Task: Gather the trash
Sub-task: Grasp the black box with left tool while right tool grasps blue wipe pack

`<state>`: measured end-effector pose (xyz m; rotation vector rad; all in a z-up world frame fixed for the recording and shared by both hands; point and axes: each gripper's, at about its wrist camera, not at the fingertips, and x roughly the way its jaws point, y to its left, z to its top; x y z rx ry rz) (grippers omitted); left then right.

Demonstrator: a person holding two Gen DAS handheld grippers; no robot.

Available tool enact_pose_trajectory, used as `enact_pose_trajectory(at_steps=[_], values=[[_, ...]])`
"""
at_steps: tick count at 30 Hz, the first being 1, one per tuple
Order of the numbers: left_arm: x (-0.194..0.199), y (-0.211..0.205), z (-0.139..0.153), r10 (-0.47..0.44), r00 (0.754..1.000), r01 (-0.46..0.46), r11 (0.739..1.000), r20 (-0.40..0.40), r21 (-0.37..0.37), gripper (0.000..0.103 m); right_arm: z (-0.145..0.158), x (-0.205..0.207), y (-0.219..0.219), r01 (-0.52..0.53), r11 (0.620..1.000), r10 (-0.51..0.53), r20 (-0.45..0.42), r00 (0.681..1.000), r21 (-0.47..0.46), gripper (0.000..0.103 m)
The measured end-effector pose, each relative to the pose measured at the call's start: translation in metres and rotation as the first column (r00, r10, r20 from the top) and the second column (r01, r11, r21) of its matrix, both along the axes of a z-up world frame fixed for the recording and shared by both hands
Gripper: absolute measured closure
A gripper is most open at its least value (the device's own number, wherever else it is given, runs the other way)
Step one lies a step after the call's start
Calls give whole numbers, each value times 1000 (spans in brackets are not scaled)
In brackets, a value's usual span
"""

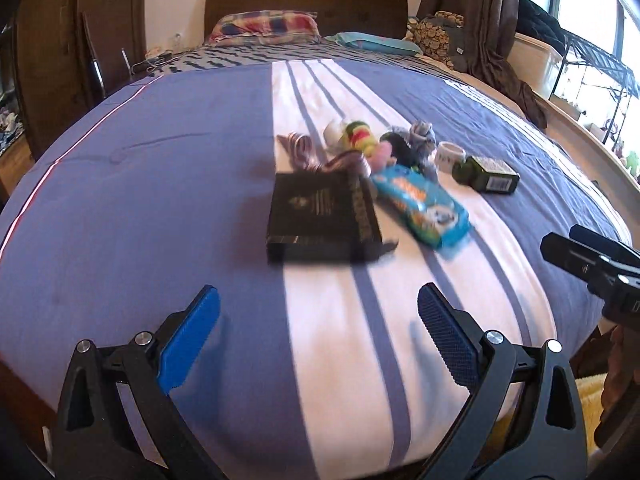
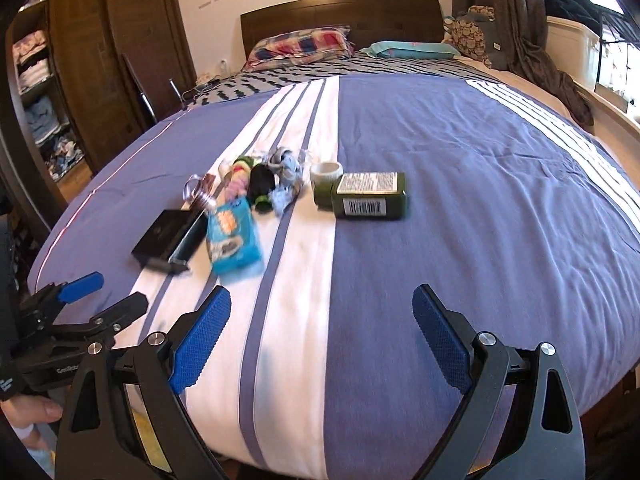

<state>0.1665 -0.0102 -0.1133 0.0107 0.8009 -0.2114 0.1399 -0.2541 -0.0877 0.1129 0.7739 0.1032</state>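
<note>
A cluster of items lies mid-bed on the blue and white striped bedspread (image 1: 160, 200). It holds a black box (image 1: 320, 216) (image 2: 168, 236), a blue snack packet (image 1: 420, 208) (image 2: 232, 240), a dark green bottle lying on its side (image 1: 488, 174) (image 2: 364, 196), a small white cup (image 1: 450, 156) (image 2: 326, 172), crumpled wrappers (image 1: 416, 140) (image 2: 286, 172) and a ribbon (image 1: 304, 152). My left gripper (image 1: 318, 320) is open and empty, short of the black box. My right gripper (image 2: 322, 320) is open and empty, short of the bottle and packet.
Pillows (image 1: 264, 28) and a wooden headboard (image 1: 308, 0) stand at the far end. A wardrobe (image 2: 100, 60) is on the left. Curtains (image 2: 520, 20), a windowsill and a rack (image 1: 592, 60) are on the right. The left gripper also shows in the right wrist view (image 2: 100, 296).
</note>
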Motion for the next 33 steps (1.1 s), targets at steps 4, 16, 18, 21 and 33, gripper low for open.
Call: enact_pose_trajectory(at_steps=[4, 16, 18, 21, 33], values=[[21, -7, -2, -10, 1000, 10, 1000, -5, 2, 9, 0, 14, 1, 1, 1000, -1, -4, 1000, 3, 10], [59, -11, -13, -28, 999, 29, 1000, -44, 7, 34, 0, 40, 11, -11, 1000, 11, -17, 1000, 1, 10], [59, -8, -12, -41, 998, 41, 999, -48, -1, 35, 1, 44, 15, -17, 1000, 17, -17, 1000, 3, 10], [55, 5, -11, -17, 999, 18, 1000, -38, 14, 35, -1, 52, 27, -39, 999, 39, -21, 999, 3, 10], [42, 54, -7, 54, 998, -54, 999, -35, -2, 35, -33, 86, 92, -140, 984, 130, -91, 987, -111, 40]])
